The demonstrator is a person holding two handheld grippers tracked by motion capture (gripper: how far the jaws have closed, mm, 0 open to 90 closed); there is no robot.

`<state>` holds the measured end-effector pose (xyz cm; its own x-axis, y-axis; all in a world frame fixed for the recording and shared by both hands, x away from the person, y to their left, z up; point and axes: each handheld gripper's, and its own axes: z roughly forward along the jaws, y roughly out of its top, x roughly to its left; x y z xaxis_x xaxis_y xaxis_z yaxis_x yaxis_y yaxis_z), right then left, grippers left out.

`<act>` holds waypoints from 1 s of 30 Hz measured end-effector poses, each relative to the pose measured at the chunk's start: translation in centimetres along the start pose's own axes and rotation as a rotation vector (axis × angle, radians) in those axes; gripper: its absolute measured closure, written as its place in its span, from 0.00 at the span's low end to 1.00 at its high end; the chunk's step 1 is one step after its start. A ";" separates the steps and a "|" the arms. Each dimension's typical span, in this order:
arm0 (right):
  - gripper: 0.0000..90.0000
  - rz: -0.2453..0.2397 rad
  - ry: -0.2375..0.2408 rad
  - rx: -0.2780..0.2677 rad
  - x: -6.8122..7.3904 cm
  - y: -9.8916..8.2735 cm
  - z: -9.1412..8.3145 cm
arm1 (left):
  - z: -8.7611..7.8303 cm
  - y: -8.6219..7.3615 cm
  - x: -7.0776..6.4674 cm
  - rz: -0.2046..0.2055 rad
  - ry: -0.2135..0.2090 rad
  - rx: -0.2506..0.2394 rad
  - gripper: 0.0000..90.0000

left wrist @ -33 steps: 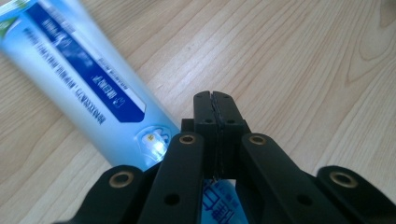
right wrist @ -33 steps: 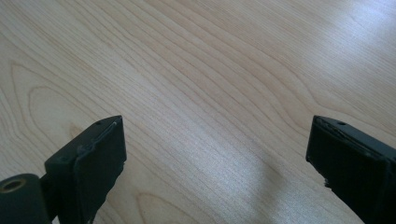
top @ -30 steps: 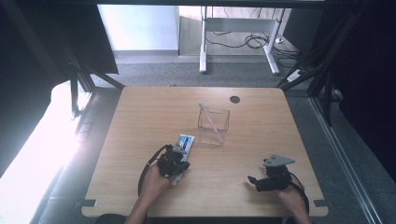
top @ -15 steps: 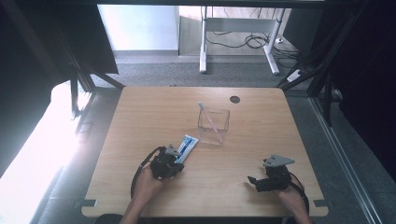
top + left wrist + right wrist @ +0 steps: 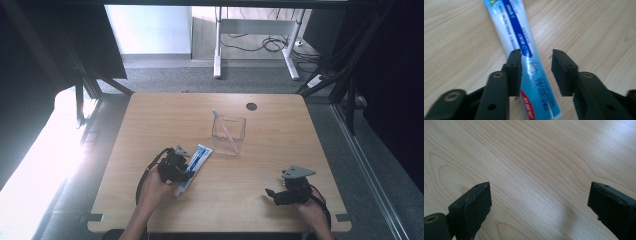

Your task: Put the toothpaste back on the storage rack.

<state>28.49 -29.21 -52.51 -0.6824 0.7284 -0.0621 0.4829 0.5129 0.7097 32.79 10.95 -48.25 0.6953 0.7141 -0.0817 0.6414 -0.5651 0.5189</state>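
Toothpaste tube (image 5: 524,50) flat on the table (image 5: 150,115), near the front edge and left of its middle, lying aslant with one end toward the front-left corner and the other toward the centre. White and pale blue along its length, with a dark blue band of small white lettering, a red patch and larger white characters on the nearer end, a small green mark at the far end. Glossy, slightly flattened, resting straight on the wood grain.

Left hand-held gripper (image 5: 536,67) just above that tube, jaws partly apart and just been opening, pads clear of the tube on either side, nothing gripped; tube lying on the table beneath and between them. In the high view, left hand-held gripper (image 5: 175,167) over the tube's (image 5: 195,162) front half, held in a hand near the front edge.

Right hand-held gripper (image 5: 539,202) with jaws wide apart over bare wood, holding nothing. In the high view, right hand-held gripper (image 5: 280,194) close to the front-right corner, well apart from the tube.

Clear square container (image 5: 228,134) near the table's middle, just beyond the tube's far end, with a thin pink stick (image 5: 223,127) leaning inside it. Dark round hole (image 5: 251,106) toward the back edge.
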 end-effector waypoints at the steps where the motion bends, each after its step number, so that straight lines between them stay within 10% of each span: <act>1: 0.06 -0.001 0.000 0.001 0.0 0.0 0.0 | 0.1 0.3 0.1 -0.003 0.003 0.015 0.61; 30: 0.06 -0.002 0.001 -0.005 -0.1 0.0 -0.1 | 4.5 3.1 1.3 -0.146 0.013 0.202 0.57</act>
<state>28.54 -29.36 -52.49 -0.6836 0.7271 -0.0627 0.4791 0.5119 0.7130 37.15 8.21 -50.54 0.5868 0.7989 -0.1319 0.7877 -0.5254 0.3215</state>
